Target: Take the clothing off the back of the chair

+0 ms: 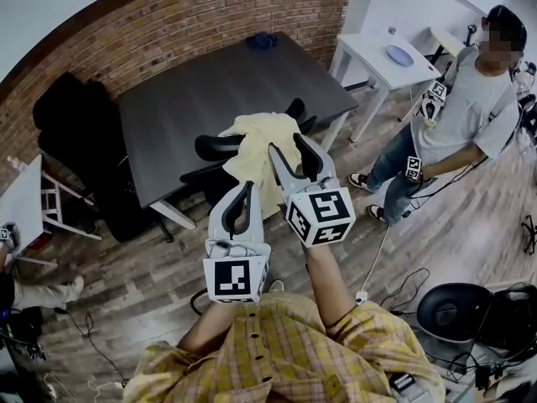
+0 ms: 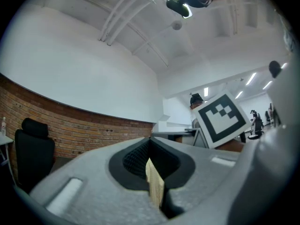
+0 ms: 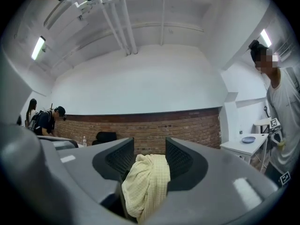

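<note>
A pale yellow piece of clothing (image 1: 256,154) hangs over the back of a black office chair (image 1: 218,147), which stands against the dark table. My right gripper (image 1: 287,143) is open at the cloth's upper right. In the right gripper view the clothing (image 3: 147,182) hangs between the spread jaws of that gripper (image 3: 150,144), unpinched. My left gripper (image 1: 246,190) sits lower, at the cloth's left edge. Its jaws (image 2: 151,142) are shut, with a thin strip of the yellow cloth (image 2: 154,184) caught between them. The chair's back is hidden under the cloth.
The dark table (image 1: 210,91) fills the space behind the chair, in front of a brick wall. A person (image 1: 461,116) stands at the right beside a white table (image 1: 377,57) with a blue plate (image 1: 400,54). Another black chair (image 1: 71,116) stands at left. Cables run over the wooden floor.
</note>
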`<state>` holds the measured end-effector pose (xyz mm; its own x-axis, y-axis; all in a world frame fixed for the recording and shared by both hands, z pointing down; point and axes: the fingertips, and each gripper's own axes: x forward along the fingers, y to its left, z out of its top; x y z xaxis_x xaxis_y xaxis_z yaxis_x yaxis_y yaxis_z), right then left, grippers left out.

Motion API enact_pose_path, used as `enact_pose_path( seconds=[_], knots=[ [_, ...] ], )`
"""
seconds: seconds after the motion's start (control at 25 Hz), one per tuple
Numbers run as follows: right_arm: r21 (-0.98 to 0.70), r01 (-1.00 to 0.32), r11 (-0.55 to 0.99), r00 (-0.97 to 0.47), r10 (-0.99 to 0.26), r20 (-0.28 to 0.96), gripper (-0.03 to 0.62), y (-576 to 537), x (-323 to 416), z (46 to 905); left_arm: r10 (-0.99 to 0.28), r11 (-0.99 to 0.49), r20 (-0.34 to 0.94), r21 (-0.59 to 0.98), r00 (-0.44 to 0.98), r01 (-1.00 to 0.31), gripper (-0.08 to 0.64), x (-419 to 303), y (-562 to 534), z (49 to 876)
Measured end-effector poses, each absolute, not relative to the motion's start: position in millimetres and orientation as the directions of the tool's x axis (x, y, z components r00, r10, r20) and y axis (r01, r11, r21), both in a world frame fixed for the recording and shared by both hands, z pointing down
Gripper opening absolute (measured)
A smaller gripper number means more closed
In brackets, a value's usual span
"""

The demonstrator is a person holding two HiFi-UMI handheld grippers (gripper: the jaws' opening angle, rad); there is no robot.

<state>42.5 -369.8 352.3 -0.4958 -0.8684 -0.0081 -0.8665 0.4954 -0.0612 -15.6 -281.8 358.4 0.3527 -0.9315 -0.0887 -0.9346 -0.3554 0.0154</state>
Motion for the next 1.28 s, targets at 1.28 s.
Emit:
enact_pose_path(
  seconds=[1.28],
  knots=[
    [-0.118,-0.841,0.527,-0.540,-0.813,0.217,0.278,-465,20,440,-0.934,-0.347,-0.089,-0.004,0.346,-0.938,0.000,-23,-297,358]
  ],
)
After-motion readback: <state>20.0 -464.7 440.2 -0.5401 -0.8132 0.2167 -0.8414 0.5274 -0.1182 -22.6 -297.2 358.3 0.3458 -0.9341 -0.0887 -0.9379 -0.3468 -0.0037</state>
